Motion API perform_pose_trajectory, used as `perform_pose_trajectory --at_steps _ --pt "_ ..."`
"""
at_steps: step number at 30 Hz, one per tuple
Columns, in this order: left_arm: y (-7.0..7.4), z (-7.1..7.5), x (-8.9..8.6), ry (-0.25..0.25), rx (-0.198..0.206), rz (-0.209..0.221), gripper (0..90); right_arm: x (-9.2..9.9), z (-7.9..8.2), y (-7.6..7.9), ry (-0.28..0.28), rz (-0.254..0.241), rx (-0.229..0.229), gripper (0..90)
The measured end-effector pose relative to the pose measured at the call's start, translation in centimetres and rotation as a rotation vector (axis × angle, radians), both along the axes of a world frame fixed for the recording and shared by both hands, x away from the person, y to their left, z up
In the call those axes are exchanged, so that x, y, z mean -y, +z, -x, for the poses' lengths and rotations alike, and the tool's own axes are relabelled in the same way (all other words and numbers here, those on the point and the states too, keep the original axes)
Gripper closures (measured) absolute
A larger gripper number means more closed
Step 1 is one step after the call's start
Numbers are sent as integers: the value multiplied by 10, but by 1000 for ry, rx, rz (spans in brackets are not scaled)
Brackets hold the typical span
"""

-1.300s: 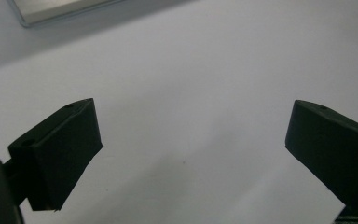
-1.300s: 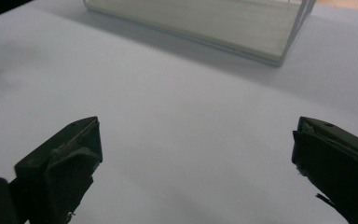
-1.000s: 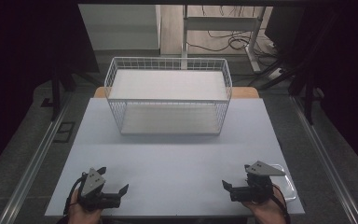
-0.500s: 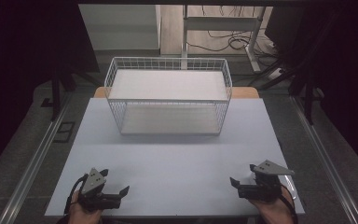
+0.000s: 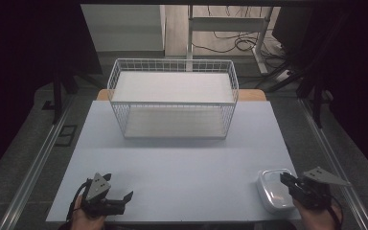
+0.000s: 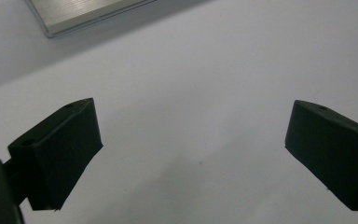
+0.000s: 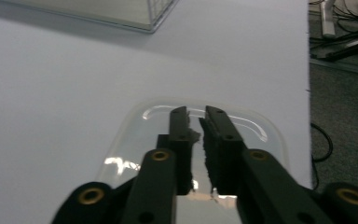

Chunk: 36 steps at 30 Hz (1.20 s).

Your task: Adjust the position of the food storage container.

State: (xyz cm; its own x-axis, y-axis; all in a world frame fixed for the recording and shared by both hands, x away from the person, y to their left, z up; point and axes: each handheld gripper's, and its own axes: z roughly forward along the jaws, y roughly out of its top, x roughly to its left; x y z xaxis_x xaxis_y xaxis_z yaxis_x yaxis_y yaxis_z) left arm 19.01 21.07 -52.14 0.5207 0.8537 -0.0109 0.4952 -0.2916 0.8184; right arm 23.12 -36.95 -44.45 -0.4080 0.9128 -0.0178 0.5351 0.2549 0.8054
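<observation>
My right gripper (image 5: 284, 178) is at the table's front right corner, with its tips at the right rim of a clear plastic tray (image 5: 272, 190). In the right gripper view the jaws (image 7: 196, 114) reach out over that tray (image 7: 135, 135). They have just been closing and stand shut, with only a thin slit and nothing I can see between the pads. My left gripper (image 5: 120, 186) rests at the front left, held by a hand. Its jaws (image 6: 191, 149) are wide open over bare table.
A white wire basket (image 5: 172, 103) stands at the back middle of the pale table (image 5: 182, 158); its corner (image 7: 154, 14) shows in the right gripper view. The table's right edge lies close beside the right hand. Cables and a stand are on the floor behind.
The right hand has moved right toward the table's edge, uncovering the clear tray, and its jaws have gone from open to shut. The left gripper has stayed put.
</observation>
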Motion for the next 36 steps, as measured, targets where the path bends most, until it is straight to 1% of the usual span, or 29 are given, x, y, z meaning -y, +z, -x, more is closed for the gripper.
perform_pose_trajectory --at_steps 1,2,4,8,9,10,11,12,14,16,19,21,24,26,27,28,30,32,33,34,35,36 --pt "0 0 0 1 -1 0 29 9 3 0 -13 -8 4 884" --pt "0 0 0 1 -2 1 29 9 3 0 -13 -8 4 884" --pt "0 0 0 1 -2 3 27 17 5 0 -46 -11 -4 889" --pt "0 0 -1 2 -2 10 26 30 10 1 -111 -5 0 889" --pt "0 0 -1 2 -3 10 26 36 11 0 -136 -2 -3 889" --pt "0 0 -1 2 -5 10 26 36 11 0 -136 -2 -3 889" --pt "0 0 -1 3 -5 10 25 41 12 -2 -164 8 -6 889" --pt "0 -1 -1 3 -7 9 25 41 12 -2 -164 8 -6 889" --pt "-1 -1 -1 4 -9 9 25 45 11 -6 -178 4 -27 889" --pt "0 -1 -1 4 -10 9 25 47 10 -10 -203 20 -54 889" --pt "-1 -1 -1 5 -12 9 25 49 6 -17 -217 32 -93 889" --pt "-1 -1 -1 5 -16 6 25 45 3 -22 -198 32 -105 890" --pt "-1 -1 -1 2 -19 6 25 42 1 -21 -191 36 -104 890" --pt "-1 -2 -1 2 -21 8 25 37 -1 -23 -171 22 -105 890" --pt "-1 -2 -1 1 -21 9 25 31 -3 -24 -148 18 -106 890" --pt "-1 -2 -1 0 -22 11 25 31 -3 -24 -148 18 -106 890" --pt "-2 -2 -1 -1 -25 12 25 23 -6 -25 -117 8 -109 890" --pt "-2 -2 -1 -1 -27 14 25 12 -9 -27 -73 -5 -114 890" --pt "-2 -2 -1 -2 -28 14 25 2 -12 -29 -22 -24 -117 890" --pt "-2 -2 -1 -2 -28 14 25 2 -12 -29 -22 -24 -117 890" --pt "-2 -2 -1 -1 -28 15 25 -3 -12 -29 -1 -30 -120 889" --pt "-2 -2 -1 -1 -28 15 25 -5 -12 -29 6 -23 -120 889"
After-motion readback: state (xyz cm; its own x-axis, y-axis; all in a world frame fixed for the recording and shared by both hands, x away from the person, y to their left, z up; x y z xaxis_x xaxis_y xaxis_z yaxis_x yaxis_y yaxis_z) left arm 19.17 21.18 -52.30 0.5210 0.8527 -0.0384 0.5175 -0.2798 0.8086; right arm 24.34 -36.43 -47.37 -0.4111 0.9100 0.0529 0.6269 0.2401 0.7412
